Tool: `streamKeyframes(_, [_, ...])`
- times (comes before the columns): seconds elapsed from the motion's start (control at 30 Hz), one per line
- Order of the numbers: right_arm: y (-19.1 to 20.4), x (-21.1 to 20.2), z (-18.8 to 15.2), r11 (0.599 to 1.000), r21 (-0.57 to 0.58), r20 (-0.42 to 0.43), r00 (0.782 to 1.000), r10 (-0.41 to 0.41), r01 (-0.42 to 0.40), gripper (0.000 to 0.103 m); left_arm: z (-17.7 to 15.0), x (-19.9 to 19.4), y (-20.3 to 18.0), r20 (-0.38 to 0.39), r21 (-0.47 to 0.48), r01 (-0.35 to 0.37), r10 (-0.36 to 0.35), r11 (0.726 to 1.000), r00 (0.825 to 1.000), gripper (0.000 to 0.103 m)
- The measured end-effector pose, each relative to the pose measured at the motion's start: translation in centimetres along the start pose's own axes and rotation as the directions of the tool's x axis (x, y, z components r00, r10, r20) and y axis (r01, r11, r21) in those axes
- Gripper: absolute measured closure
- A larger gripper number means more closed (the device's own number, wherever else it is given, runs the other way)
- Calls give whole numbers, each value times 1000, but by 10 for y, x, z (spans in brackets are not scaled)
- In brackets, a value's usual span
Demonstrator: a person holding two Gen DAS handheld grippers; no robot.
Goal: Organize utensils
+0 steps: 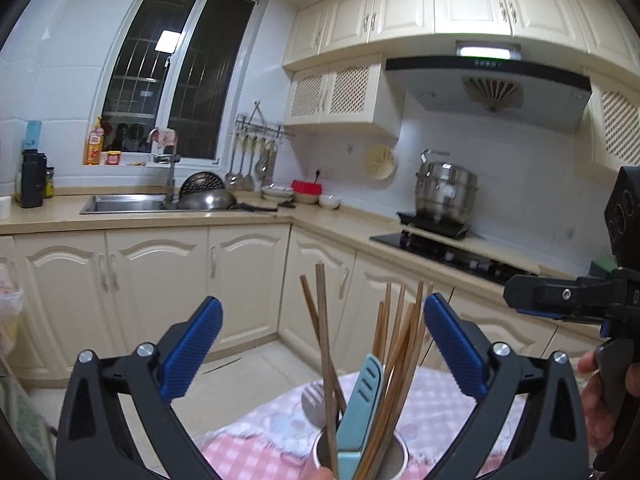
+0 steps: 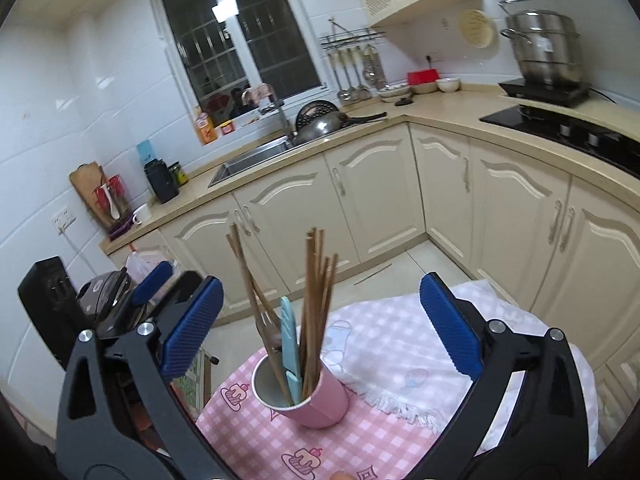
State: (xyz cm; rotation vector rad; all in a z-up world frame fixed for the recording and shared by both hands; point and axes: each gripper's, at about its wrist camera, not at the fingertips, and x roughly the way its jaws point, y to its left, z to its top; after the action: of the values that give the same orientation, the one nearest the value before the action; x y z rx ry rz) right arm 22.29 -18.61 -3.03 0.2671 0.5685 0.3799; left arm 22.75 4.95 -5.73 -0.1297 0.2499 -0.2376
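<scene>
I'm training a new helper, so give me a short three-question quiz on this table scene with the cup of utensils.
1. True or false: the left tongs are clamped on the brown wooden chopsticks.
2. What holds the utensils: A a glass jar, B a round pink cup, C a steel pot?
3. Fill in: the flat light-blue plastic utensil stands ____ the cup.

Key:
1. False; both blue pads stand wide apart, and the right tongs are open too.
2. B, on the pink checked tablecloth.
3. Inside, beside the chopsticks.

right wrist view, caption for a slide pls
Open right gripper above a pink cup of chopsticks on a checked tablecloth.
</scene>
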Motion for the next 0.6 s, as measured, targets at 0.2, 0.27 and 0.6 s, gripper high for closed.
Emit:
streamKeyframes(0.2, [2, -21, -8, 1000, 9, 18, 1000, -18, 17, 6, 7, -27, -5, -67, 12, -76, 77, 997, 995, 4])
streamKeyframes(0.27, [5, -30, -10, 1000, 7, 28, 999, -20, 19, 6, 9, -41, -10, -80, 31, -98, 100, 995, 992, 4])
streamKeyframes(0.6, [32, -77, -35, 996, -38, 62, 995, -76, 78, 6, 24, -116, -34, -74, 70, -160, 165, 985, 984, 4])
